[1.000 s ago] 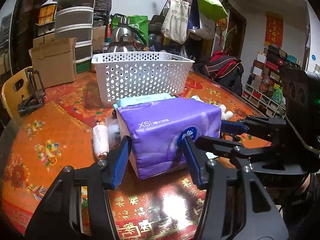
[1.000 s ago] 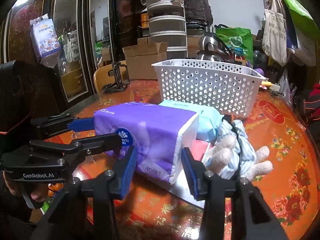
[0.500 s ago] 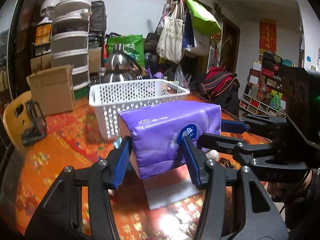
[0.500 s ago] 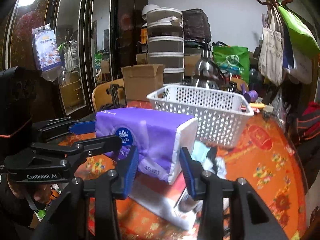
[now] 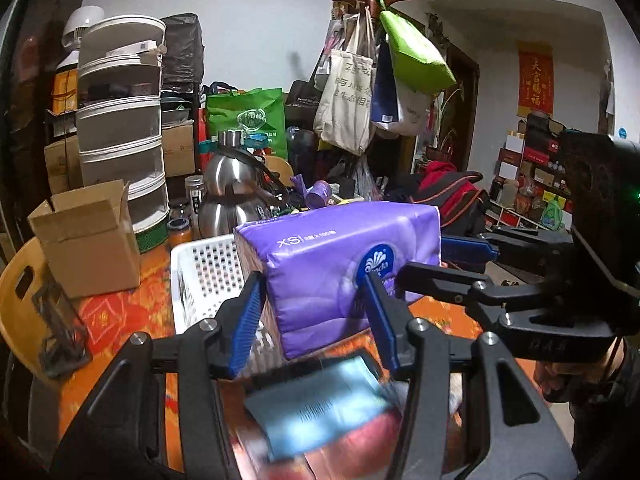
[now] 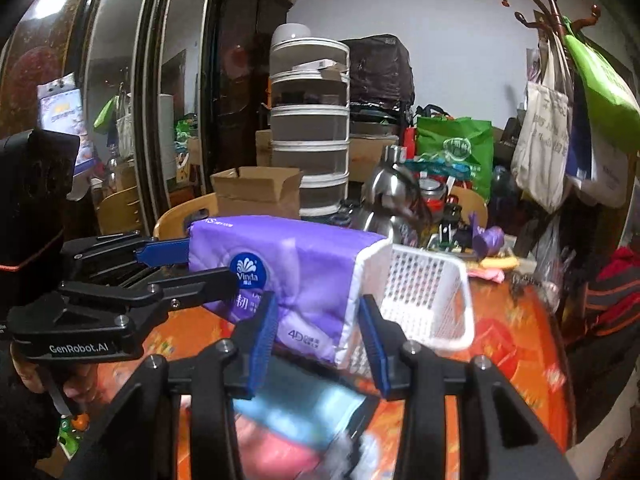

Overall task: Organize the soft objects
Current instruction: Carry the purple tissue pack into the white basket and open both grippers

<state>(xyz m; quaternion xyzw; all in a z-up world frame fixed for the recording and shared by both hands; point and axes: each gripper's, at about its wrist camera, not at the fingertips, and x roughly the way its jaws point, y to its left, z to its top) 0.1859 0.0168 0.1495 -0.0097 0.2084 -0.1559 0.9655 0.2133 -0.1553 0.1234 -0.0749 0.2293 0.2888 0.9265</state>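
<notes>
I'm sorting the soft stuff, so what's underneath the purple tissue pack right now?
Under the lifted purple tissue pack lie a light blue packet and something pink, both blurred. The white basket stands behind it. Anything further below is hidden.

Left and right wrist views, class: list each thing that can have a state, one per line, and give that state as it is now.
Purple tissue pack: in the air, clamped at both ends.
Left hand-held gripper: shut on the pack.
Right hand-held gripper: shut on the pack.
White perforated basket: upright on the table, contents not visible.
Cardboard box: flaps open.
Light blue pack: lying below, blurred.
</notes>
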